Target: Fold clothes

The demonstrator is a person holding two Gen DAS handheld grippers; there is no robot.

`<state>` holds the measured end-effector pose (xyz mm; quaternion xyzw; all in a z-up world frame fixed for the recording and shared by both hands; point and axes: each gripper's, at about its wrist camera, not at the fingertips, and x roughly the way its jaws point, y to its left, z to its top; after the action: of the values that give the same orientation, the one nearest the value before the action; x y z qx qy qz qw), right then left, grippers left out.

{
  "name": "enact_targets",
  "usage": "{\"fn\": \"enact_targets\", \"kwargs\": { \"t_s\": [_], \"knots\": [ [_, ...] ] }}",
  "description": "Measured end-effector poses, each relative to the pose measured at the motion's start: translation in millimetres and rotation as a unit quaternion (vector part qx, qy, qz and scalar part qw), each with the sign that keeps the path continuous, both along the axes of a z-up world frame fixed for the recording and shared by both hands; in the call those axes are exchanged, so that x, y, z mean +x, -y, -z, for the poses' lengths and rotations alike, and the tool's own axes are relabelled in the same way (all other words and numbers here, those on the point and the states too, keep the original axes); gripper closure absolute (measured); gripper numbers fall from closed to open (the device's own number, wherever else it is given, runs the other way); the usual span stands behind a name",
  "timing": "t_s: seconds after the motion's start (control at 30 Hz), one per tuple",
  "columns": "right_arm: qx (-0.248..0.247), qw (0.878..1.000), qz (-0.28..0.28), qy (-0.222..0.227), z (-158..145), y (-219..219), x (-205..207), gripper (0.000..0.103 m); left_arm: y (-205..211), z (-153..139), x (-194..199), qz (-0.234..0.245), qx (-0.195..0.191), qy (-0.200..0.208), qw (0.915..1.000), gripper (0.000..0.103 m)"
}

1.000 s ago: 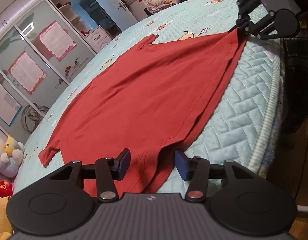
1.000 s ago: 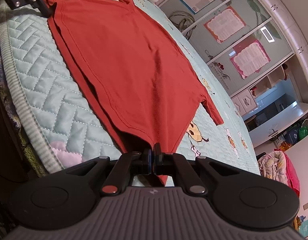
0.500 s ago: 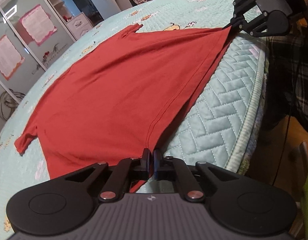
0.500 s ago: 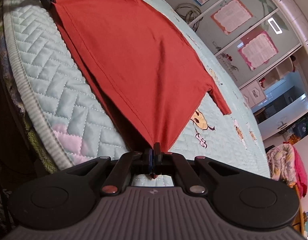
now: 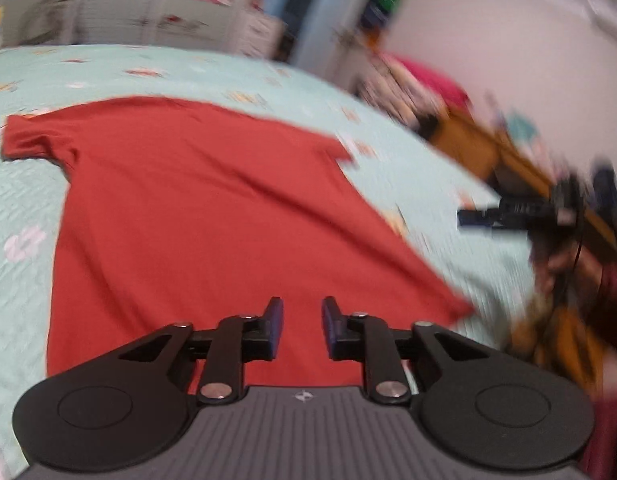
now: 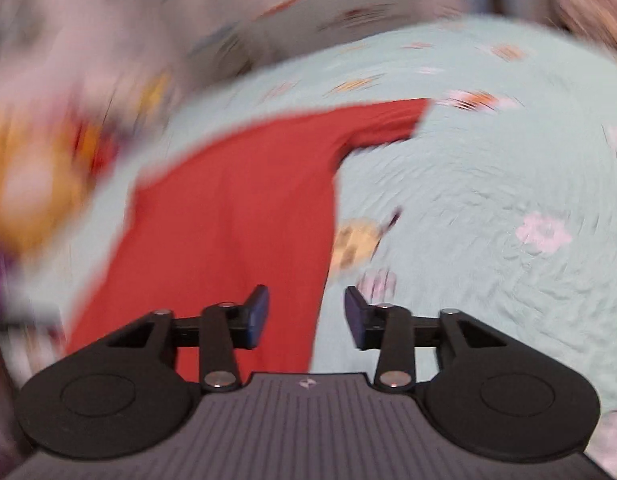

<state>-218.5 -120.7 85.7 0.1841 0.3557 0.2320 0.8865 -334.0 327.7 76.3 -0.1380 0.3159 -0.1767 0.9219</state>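
— Where is the red T-shirt (image 5: 212,216) lying?

— Spread flat across the bed (image 5: 408,168), filling mid-frame. My left gripper (image 5: 302,326) and right gripper (image 6: 306,314) are both hovering with jaws released, gripping nothing.

— Advice?

— I'm judging: both views are blurring, so steady up, then pinch an edge cleanly.

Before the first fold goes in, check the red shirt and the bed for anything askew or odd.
Nothing stands out. The red shirt lies spread flat on the mint quilt, sleeves out, only faint creases. Both the left claw and right claw are open and empty. Both views are motion-blurred, so small flaws could be missed.
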Motion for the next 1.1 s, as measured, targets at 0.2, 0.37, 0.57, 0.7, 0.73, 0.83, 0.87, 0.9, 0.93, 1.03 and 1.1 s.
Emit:
{"fn": "enact_targets", "kwargs": {
  "t_s": [0.2,0.37,0.57,0.7,0.73,0.83,0.87,0.9,0.93,1.03,1.1],
  "knots": [
    [0.165,0.976,0.114,-0.090,52.7,12.2,134.6,0.052,5.3,29.9,55.3,-0.055,-0.063,-0.013,0.9964,0.066],
    [0.196,0.960,0.169,-0.110,89.6,-10.6,217.2,0.052,17.4,68.5,90.2,-0.082,-0.087,-0.033,0.9923,0.066],
    [0.239,0.947,0.181,-0.112,103.2,-27.2,273.6,0.090,22.8,92.6,87.9,-0.092,-0.102,-0.017,0.9904,0.065],
    [0.145,0.976,0.144,-0.071,94.7,-31.0,303.9,0.102,21.8,94.6,87.1,-0.090,-0.101,-0.022,0.9905,0.070],
    [0.132,0.980,0.136,-0.066,94.5,-28.2,312.7,0.102,22.6,94.3,86.5,-0.090,-0.095,-0.020,0.9912,0.070],
    [0.090,0.988,0.113,-0.044,92.2,-28.6,327.6,0.102,22.6,93.1,84.2,-0.089,-0.086,-0.018,0.9921,0.070],
    [0.075,0.991,0.106,-0.033,90.8,-32.3,327.8,0.102,22.2,92.7,83.4,-0.089,-0.085,-0.018,0.9922,0.070],
    [0.068,0.992,0.101,-0.027,90.6,-34.0,328.0,0.103,21.8,92.3,82.6,-0.089,-0.084,-0.017,0.9923,0.070],
    [0.077,0.991,0.101,-0.029,92.5,-32.0,328.4,0.103,20.6,92.3,82.4,-0.090,-0.085,-0.018,0.9922,0.070],
    [0.120,0.987,0.101,-0.040,97.6,-19.4,324.1,0.096,21.2,90.2,85.4,-0.090,-0.079,-0.018,0.9926,0.069],
    [0.130,0.984,0.113,-0.041,93.4,-11.5,314.7,0.087,21.2,87.5,86.2,-0.091,-0.076,-0.020,0.9928,0.069]
  ]
}}
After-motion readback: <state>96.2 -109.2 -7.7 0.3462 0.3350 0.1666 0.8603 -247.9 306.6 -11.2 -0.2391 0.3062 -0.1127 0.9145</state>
